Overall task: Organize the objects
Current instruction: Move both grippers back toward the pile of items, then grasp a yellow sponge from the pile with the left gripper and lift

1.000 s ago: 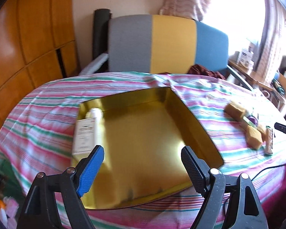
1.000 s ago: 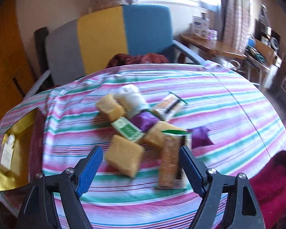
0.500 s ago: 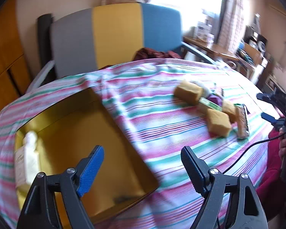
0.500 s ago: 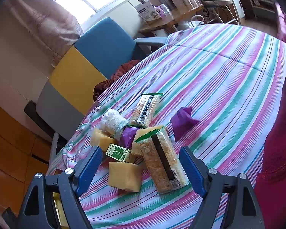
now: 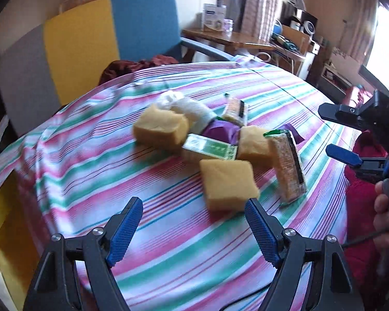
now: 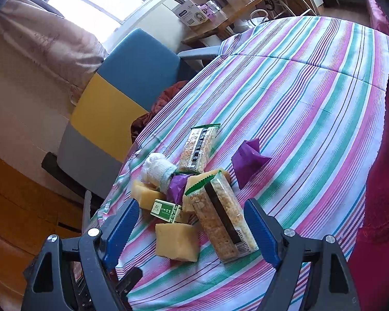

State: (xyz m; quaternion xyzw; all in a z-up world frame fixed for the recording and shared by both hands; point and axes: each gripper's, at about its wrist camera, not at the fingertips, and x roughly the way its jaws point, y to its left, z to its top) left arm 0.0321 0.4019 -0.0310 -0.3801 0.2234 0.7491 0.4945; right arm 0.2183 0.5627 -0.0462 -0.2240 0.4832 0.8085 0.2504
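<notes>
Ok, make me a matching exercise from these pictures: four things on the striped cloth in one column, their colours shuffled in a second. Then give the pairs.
Things:
1. nearest sponge
2. small box
3. loose wrapper
4. rolled sock

Colours:
A. purple
B. white with a pale blue cuff
C. yellow-tan
D. green and white

Pairs: 1-C, 2-D, 3-A, 4-B
</notes>
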